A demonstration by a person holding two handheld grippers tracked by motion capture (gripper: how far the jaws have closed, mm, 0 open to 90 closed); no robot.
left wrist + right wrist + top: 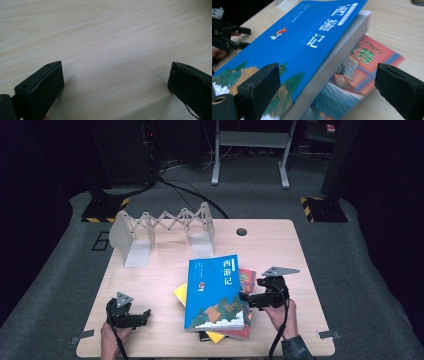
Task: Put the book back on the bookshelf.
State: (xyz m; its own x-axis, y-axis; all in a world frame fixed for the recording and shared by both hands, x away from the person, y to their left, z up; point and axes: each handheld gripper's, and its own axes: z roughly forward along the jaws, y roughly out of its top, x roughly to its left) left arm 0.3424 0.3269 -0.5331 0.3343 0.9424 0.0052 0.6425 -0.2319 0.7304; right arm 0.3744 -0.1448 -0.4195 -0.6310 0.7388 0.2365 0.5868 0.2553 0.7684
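A blue book (215, 292) with a mountain picture lies on top of a small stack in the middle of the table. Under it are a red book (248, 279) and a yellow book (181, 293). My right gripper (243, 297) is at the stack's right side, jaws wide apart. In the right gripper view the blue book's (307, 42) thick page edge runs between the jaws of my right gripper (327, 80). One jaw hangs over the cover, the other over the red book (364, 62), neither pressing. My left gripper (146, 314) stands open over bare wood (112, 30), left of the stack.
A white folding book rack (160, 232) stands at the table's back left. A round cable hole (241, 231) sits near the far edge. Bare tabletop (280, 255) lies right of the stack. Beyond the table are dark floor, cables and stand legs.
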